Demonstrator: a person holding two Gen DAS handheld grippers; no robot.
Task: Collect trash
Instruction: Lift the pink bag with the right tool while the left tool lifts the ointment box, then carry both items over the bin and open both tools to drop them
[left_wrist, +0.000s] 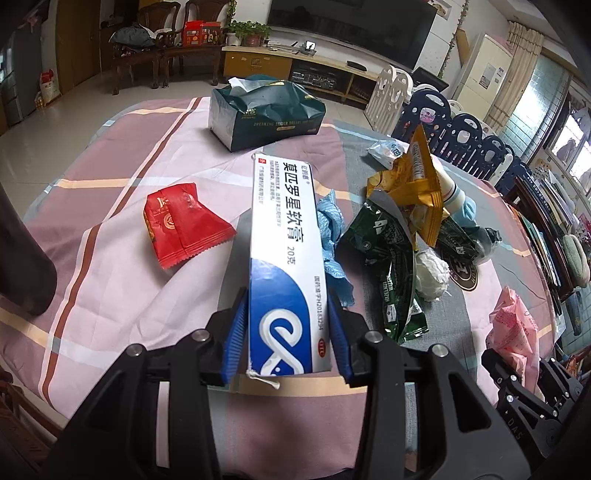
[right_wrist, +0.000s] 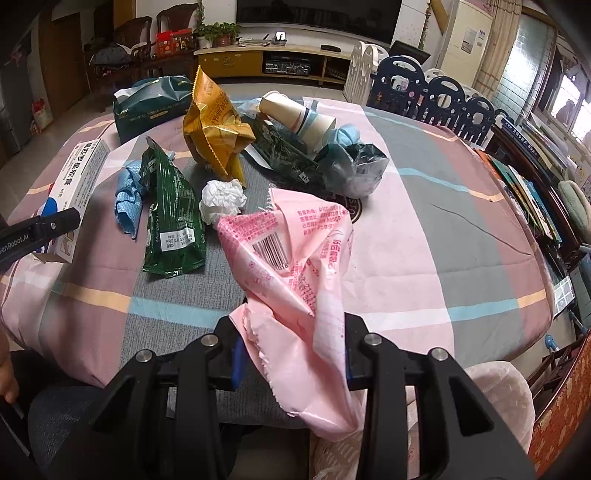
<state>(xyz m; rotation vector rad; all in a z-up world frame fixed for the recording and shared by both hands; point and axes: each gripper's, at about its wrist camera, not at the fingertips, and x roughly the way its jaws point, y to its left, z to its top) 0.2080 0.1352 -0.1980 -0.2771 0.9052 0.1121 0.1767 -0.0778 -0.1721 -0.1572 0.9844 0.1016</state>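
My left gripper (left_wrist: 288, 332) is shut on a white and blue ointment box (left_wrist: 282, 236), held above the table; the box also shows in the right wrist view (right_wrist: 75, 184). My right gripper (right_wrist: 291, 347) is shut on a pink plastic bag (right_wrist: 295, 266), also seen at the right of the left wrist view (left_wrist: 513, 325). Loose trash lies on the tablecloth: a red wrapper (left_wrist: 183, 223), a blue crumpled cloth (right_wrist: 127, 195), a green snack bag (right_wrist: 170, 218), a yellow snack bag (right_wrist: 214, 129), a white paper ball (right_wrist: 223, 201), paper cups (right_wrist: 295, 114) and a dark plastic bag (right_wrist: 354, 166).
A dark green tissue box (left_wrist: 264, 110) stands at the far side of the table. A striped pink and grey cloth (right_wrist: 424, 240) covers the table. Dark blue and white chairs (right_wrist: 436, 92) stand beyond the far right edge. A white basket (right_wrist: 495, 406) sits below the near edge.
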